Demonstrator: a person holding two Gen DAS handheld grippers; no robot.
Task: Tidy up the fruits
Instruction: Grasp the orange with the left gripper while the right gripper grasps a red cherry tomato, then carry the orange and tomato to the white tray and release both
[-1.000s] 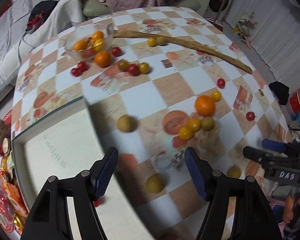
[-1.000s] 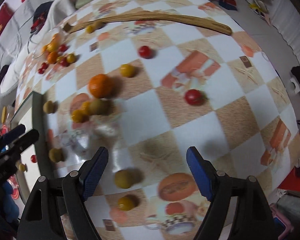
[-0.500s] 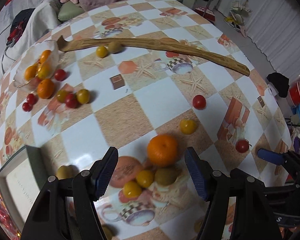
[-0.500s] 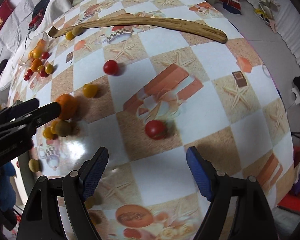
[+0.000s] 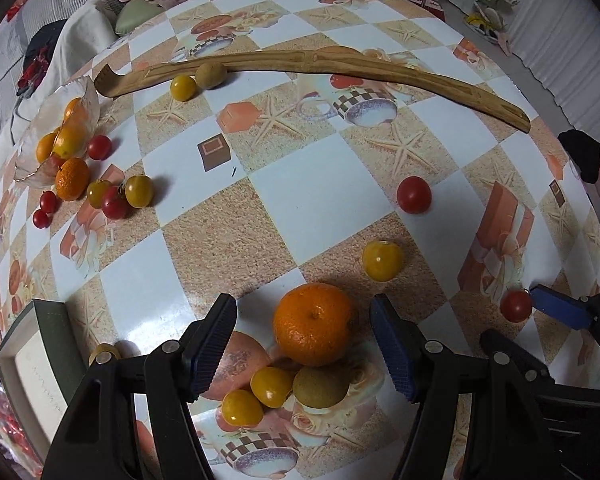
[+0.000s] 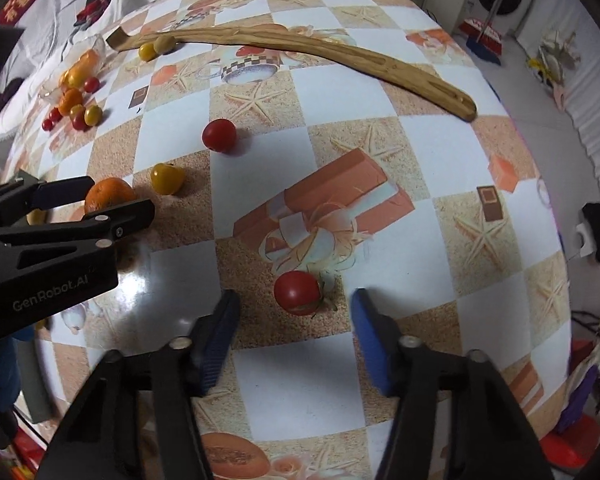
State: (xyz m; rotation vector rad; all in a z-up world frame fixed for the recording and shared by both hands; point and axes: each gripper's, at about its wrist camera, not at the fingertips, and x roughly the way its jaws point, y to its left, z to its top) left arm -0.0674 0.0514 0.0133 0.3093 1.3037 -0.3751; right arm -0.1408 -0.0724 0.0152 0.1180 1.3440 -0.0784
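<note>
My left gripper [image 5: 304,312] is open, its jaws either side of an orange mandarin [image 5: 314,323] on the checked tablecloth. Small yellow and green fruits [image 5: 272,386] lie just behind the mandarin, near me. My right gripper [image 6: 296,308] is open with a red tomato [image 6: 297,293] between its jaws, not touching. The same tomato [image 5: 515,306] shows by the right gripper's blue pad in the left wrist view. A glass bowl [image 5: 40,168] with orange and yellow fruit sits at the far left, with loose tomatoes and a mandarin [image 5: 72,178] beside it.
A long curved wooden stick [image 5: 320,62] lies across the far side of the table. Another red tomato [image 5: 414,195] and a yellow fruit [image 5: 382,260] lie mid-table. A dark-rimmed tray [image 5: 36,360] is at the near left edge. The table edge [image 6: 556,240] drops off on the right.
Both grippers have moved forward and down. The mandarin now sits between the left jaws and the red tomato between the right jaws. Both stay open.
</note>
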